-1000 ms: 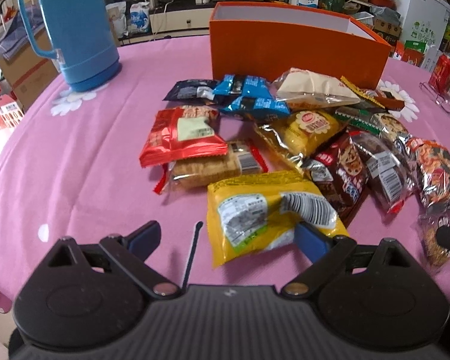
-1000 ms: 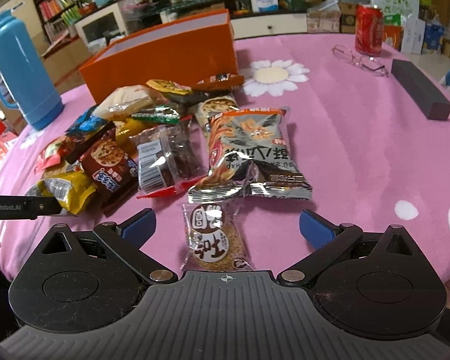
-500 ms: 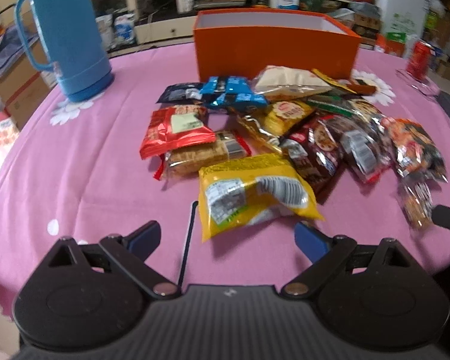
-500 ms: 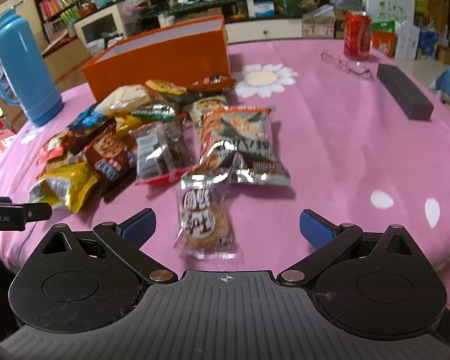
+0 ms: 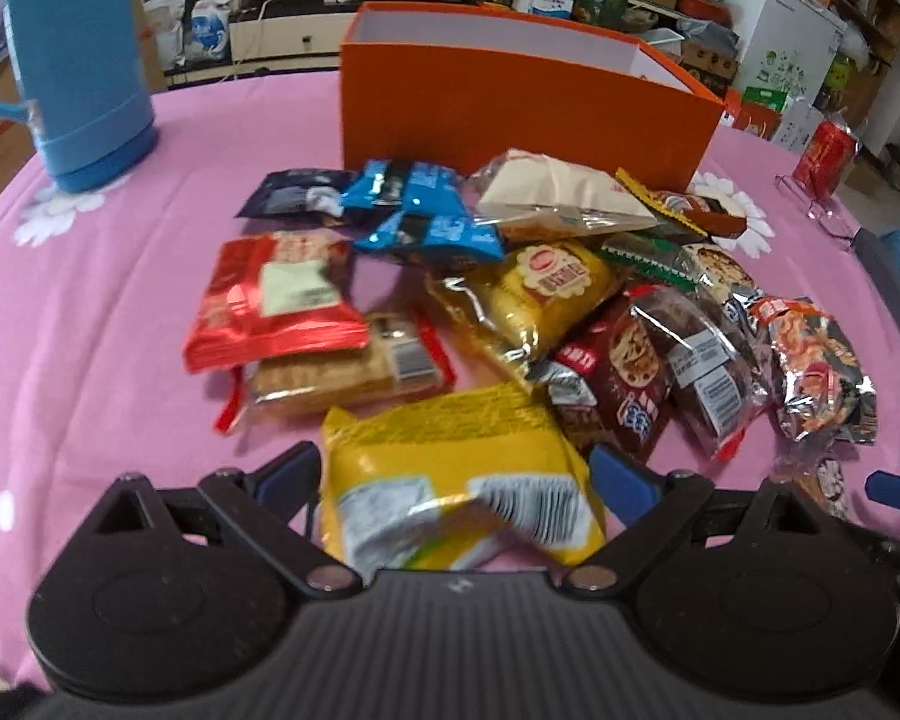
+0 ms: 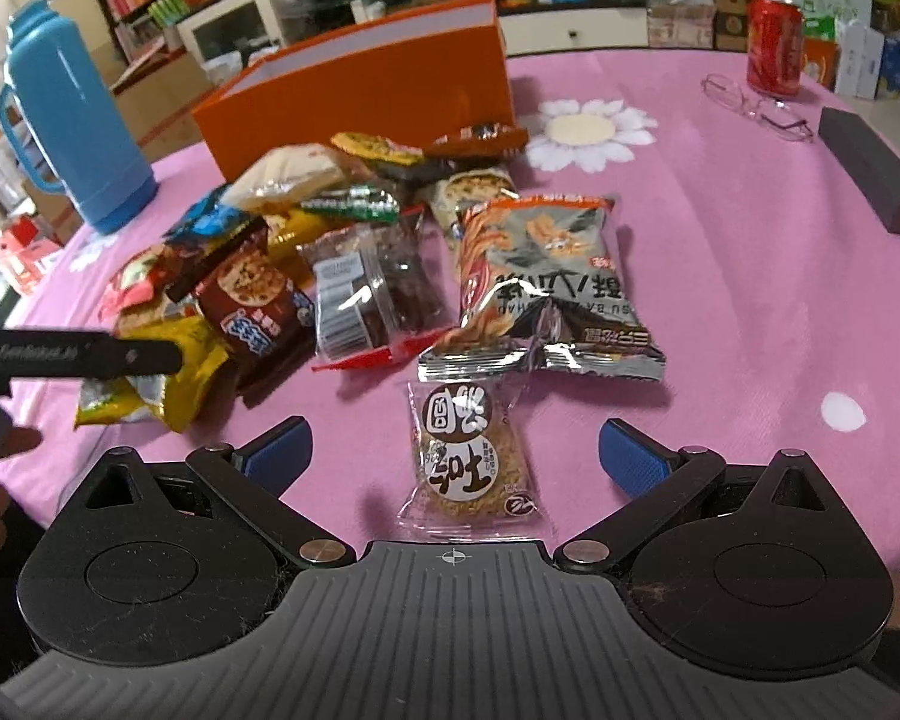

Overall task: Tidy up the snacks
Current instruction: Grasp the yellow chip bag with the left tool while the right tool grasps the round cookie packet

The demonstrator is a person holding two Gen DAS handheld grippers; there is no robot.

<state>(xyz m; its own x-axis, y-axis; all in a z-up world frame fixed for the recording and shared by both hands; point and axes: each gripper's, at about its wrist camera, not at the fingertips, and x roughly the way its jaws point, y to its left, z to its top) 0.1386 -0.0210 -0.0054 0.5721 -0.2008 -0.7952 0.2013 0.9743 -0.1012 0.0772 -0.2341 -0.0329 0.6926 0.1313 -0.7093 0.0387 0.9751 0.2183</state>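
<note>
Several snack packets lie heaped on the pink tablecloth (image 5: pixel 90 312) in front of an open orange box (image 5: pixel 510 102). My left gripper (image 5: pixel 453 474) is open, and a yellow packet (image 5: pixel 450 462) lies between its blue fingertips, close to both pads. My right gripper (image 6: pixel 456 453) is open around a small clear cracker packet (image 6: pixel 471 468) that lies flat on the cloth, apart from both fingers. Beyond it lies a grey foil packet (image 6: pixel 546 282). The orange box (image 6: pixel 360 90) stands behind the heap. The left gripper (image 6: pixel 84 354) reaches in from the left edge.
A blue thermos (image 5: pixel 72 60) stands at the back left. A red can (image 6: pixel 774 42), glasses (image 6: pixel 756 105) and a long dark block (image 6: pixel 870 174) sit at the right. The table edge runs just below both grippers. Shelves and boxes fill the room behind.
Both grippers drew back from the heap, then came forward again. The yellow packet now sits deeper between the left fingers. Both stay open.
</note>
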